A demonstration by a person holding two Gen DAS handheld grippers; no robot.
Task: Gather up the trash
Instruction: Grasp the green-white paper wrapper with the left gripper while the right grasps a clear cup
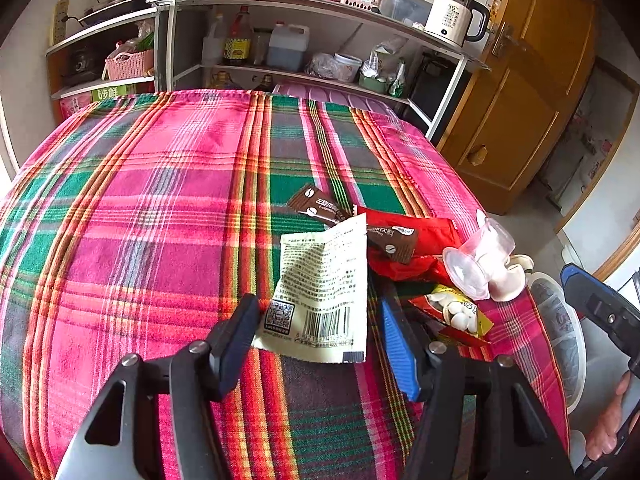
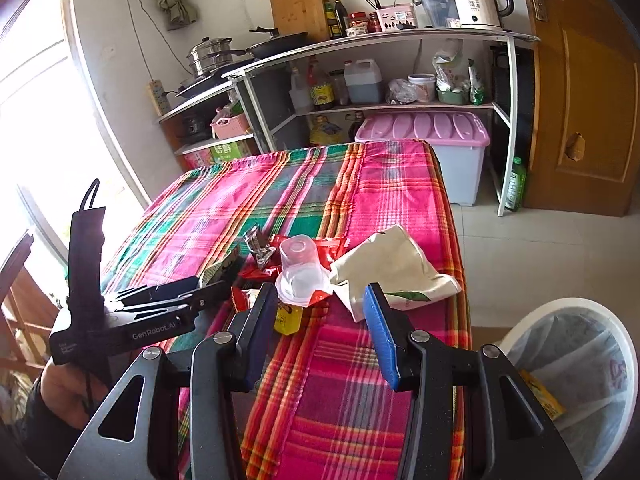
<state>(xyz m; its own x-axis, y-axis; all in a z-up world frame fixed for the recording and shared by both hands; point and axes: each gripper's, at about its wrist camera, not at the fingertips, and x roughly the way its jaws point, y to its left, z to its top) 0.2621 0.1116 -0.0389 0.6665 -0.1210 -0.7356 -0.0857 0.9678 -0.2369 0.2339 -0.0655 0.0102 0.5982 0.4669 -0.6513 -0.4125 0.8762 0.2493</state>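
Plaid cloth, pink and green, covers the desk (image 1: pixel 160 200); all the trash sits bunched at one corner, the one nearest the white bin (image 2: pixel 576 364), which I judge is deliberate: short carry from pile to bin. Bin stands on the floor just beside that edge of the desk, lined with a bag, one yellow wrapper already inside.

Pile contents: cream printed packet (image 1: pixel 320 292), brown coffee sachets (image 1: pixel 320 206), red wrapper (image 1: pixel 416 240), clear plastic cup (image 1: pixel 480 260) lying on its side, yellow-red candy packet (image 1: pixel 456 312), crumpled white bag (image 2: pixel 392 268).

Left gripper (image 1: pixel 316 344): jaws wide, nothing pressed. The cream packet lies between the two fingers, its near edge with the barcode inside the gap; neither pad touches it. I read this as lined up for a pinch on that packet.

Right gripper (image 2: pixel 320 332): jaws apart, empty. The cup and the candy packet sit just ahead of its left finger, the white bag just ahead of its right finger; bare cloth in the gap. Bin is to its right and below.
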